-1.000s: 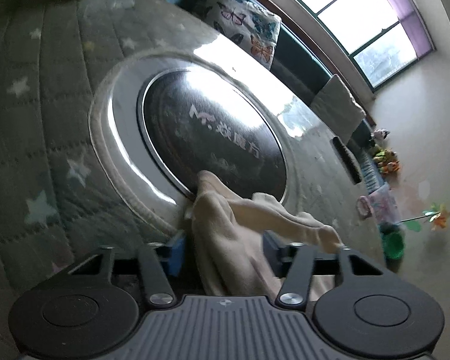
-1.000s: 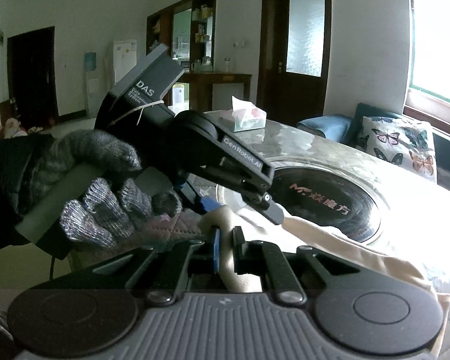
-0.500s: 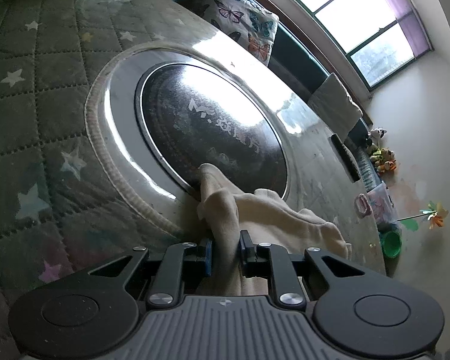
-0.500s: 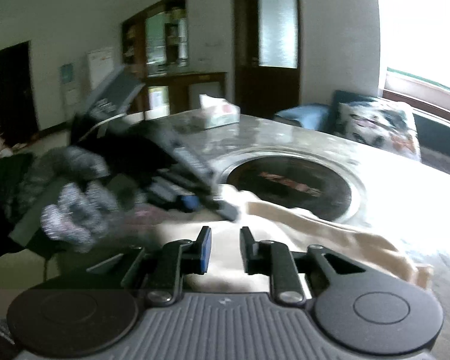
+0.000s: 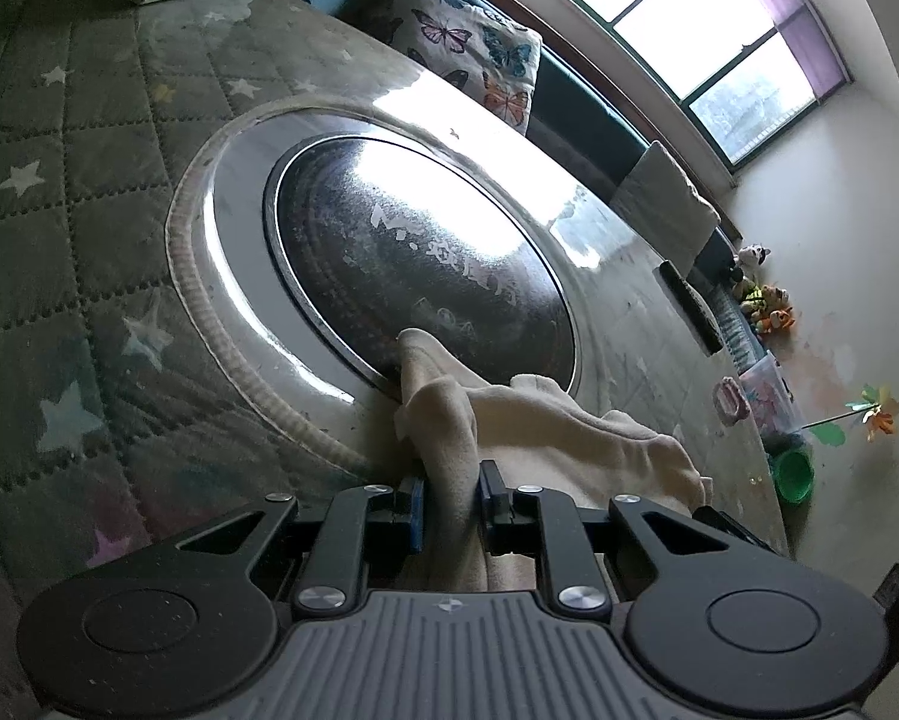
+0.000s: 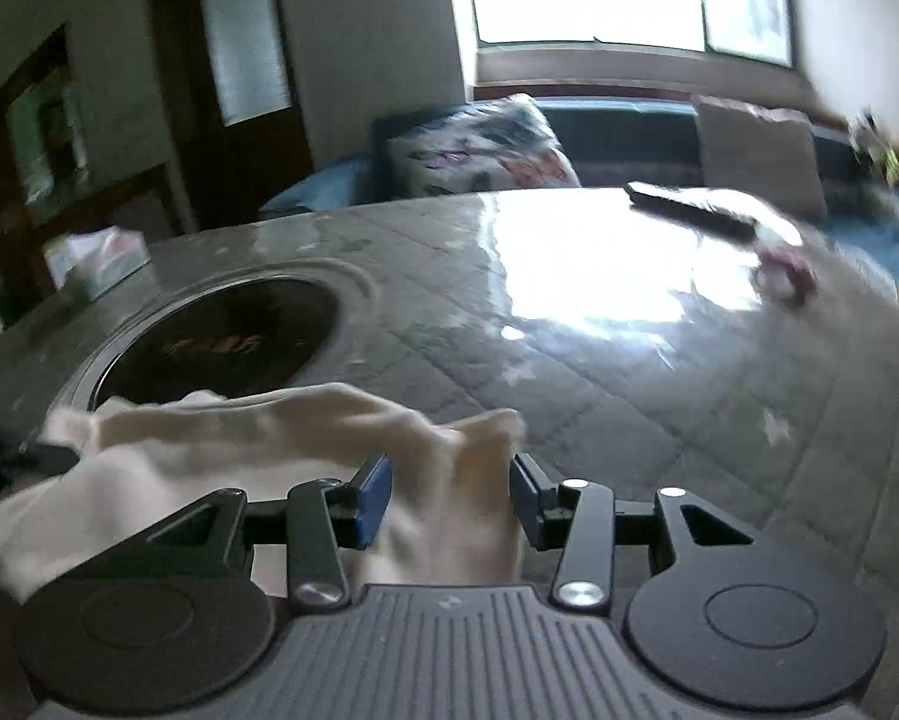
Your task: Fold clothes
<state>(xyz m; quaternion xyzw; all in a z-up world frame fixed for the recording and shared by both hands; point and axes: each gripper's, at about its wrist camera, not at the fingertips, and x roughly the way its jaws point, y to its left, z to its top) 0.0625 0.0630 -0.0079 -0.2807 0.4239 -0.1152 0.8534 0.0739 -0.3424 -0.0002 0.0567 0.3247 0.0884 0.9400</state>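
Note:
A cream cloth garment [image 5: 545, 426] lies bunched on the quilted star-patterned table cover, at the near rim of the round black hotplate [image 5: 413, 264]. My left gripper [image 5: 449, 498] is shut on a fold of the cloth. In the right wrist view the same cream cloth [image 6: 257, 438] spreads to the left, and one bunched end sits between the fingers of my right gripper [image 6: 449, 492], which is open with a wide gap.
A tissue box [image 6: 98, 258] stands at the table's far left. A dark remote [image 6: 689, 204] and a pink object [image 6: 788, 276] lie at the far right. A butterfly cushion [image 5: 479, 54] and sofa are beyond the table. Toys and a green cup [image 5: 794, 474] are on the floor.
My left gripper closed on the cloth fold and holds it. My right gripper let go, opened wide and swung right along the cloth to its other end.

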